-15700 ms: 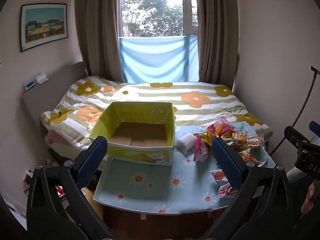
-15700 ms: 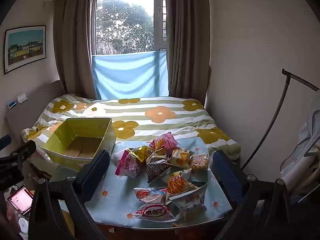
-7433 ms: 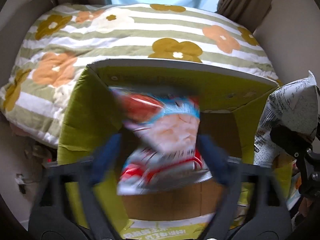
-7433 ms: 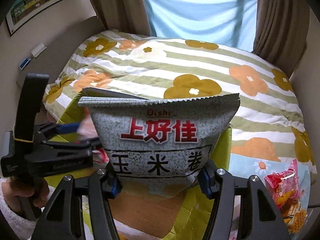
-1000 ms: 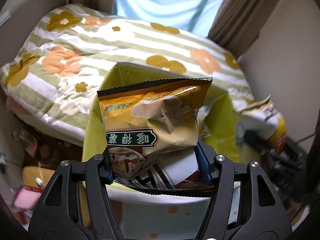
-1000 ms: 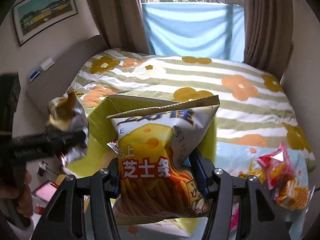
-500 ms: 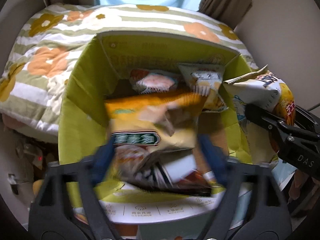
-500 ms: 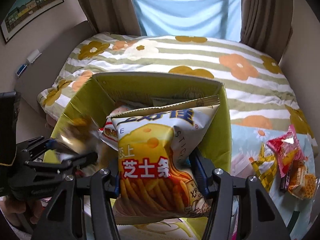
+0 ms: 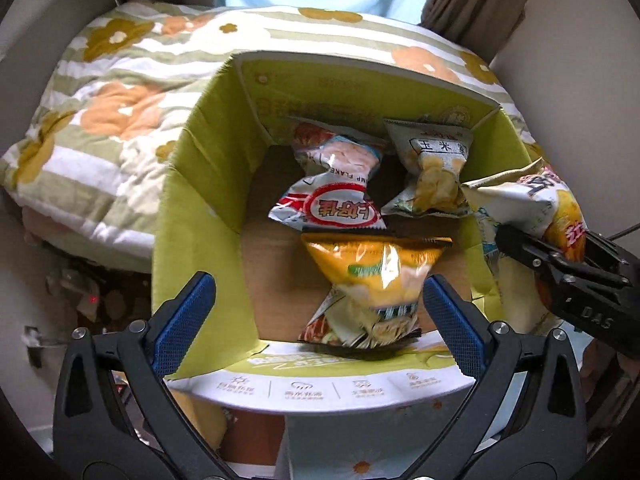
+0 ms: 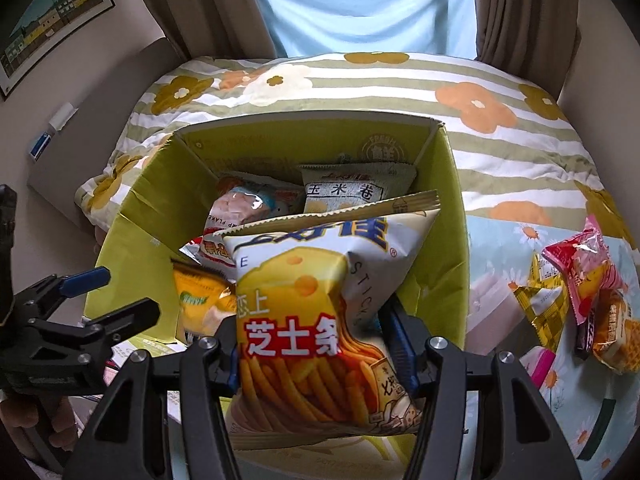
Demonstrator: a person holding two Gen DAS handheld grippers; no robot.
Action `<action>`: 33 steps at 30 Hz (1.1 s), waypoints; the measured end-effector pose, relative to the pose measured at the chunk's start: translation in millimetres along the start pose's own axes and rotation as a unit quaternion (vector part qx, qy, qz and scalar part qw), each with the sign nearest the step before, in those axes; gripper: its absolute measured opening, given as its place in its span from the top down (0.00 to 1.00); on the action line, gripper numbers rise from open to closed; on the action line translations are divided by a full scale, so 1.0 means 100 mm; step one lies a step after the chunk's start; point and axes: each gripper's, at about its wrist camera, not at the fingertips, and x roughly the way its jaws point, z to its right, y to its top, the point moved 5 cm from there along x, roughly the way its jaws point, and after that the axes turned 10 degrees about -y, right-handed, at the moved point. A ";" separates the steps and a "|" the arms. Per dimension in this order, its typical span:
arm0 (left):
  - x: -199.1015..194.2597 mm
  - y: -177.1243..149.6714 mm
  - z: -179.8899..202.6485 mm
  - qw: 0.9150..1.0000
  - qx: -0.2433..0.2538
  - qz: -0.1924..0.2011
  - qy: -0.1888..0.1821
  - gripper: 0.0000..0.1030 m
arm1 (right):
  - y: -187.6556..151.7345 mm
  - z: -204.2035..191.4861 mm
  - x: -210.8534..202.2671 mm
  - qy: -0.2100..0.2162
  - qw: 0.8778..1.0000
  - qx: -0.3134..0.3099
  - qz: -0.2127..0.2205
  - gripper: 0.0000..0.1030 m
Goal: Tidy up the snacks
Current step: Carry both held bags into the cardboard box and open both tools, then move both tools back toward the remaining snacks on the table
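Note:
An open yellow-green cardboard box (image 9: 200, 200) (image 10: 444, 240) holds a red-and-white shrimp flake bag (image 9: 332, 184) (image 10: 240, 208) and a grey-green corn roll bag (image 9: 432, 168) (image 10: 352, 188) at the back. A yellow snack bag (image 9: 372, 276) (image 10: 196, 292) lies against the near wall. Above it my left gripper (image 9: 318, 320) (image 10: 108, 296) has its jaws opening wide, pads clear of that bag. At the box's right side, my right gripper (image 10: 316, 340) (image 9: 560, 264) grips a cheese stick bag (image 10: 312, 280) (image 9: 532, 196); its jaws are opening slightly, though the pads still press the bag.
Several loose snack packets (image 10: 580, 292) lie on the daisy-print tablecloth (image 10: 500, 300) right of the box. A bed with a flowered quilt (image 9: 120, 100) stands behind the box. A hand (image 10: 52, 416) holds the left gripper's handle.
My left gripper let go of the yellow bag, which dropped into the box. Both grippers came down closer over the box. The cheese stick bag stays in the right gripper.

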 end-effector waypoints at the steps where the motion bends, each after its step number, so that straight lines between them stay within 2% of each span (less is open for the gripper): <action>1: -0.03 0.00 0.00 1.000 0.001 0.003 0.002 0.00 | 0.00 0.00 0.02 0.000 1.000 0.001 0.000 0.44; 2: -0.06 0.01 0.01 1.000 0.004 0.007 0.007 0.00 | 0.00 -0.01 0.02 -0.001 1.000 0.003 0.005 0.35; 3: -0.08 0.01 0.01 1.000 0.007 0.008 0.010 0.00 | 0.00 -0.02 0.03 -0.002 1.000 0.004 0.010 0.18; 5: -0.12 0.00 0.02 1.000 0.011 0.011 0.015 0.01 | -0.01 -0.03 0.05 -0.011 1.000 0.004 0.024 0.00; 8: -0.15 -0.04 0.01 1.000 0.010 0.012 0.016 0.01 | -0.08 -0.06 0.03 -0.009 0.999 -0.008 0.037 0.00; 11: -0.16 -0.09 -0.01 1.000 0.006 0.011 0.016 0.01 | -0.18 -0.06 0.04 -0.020 0.999 -0.022 0.020 0.00; 15: -0.19 -0.15 -0.04 1.000 -0.001 0.012 0.016 0.00 | -0.23 -0.04 0.03 -0.007 1.000 -0.007 -0.001 0.00; 22: -0.37 -0.21 -0.01 0.999 0.008 0.028 0.029 0.01 | -0.22 -0.12 -0.21 -0.012 1.000 -0.018 0.022 0.00; 27: -0.51 -0.22 0.16 0.998 0.030 0.044 0.023 0.00 | -0.24 -0.10 -0.39 -0.009 0.999 -0.008 0.038 0.00; 33: -0.52 -0.23 0.48 0.997 0.056 0.046 -0.005 0.01 | -0.32 0.08 -0.64 -0.036 0.998 0.008 0.056 0.00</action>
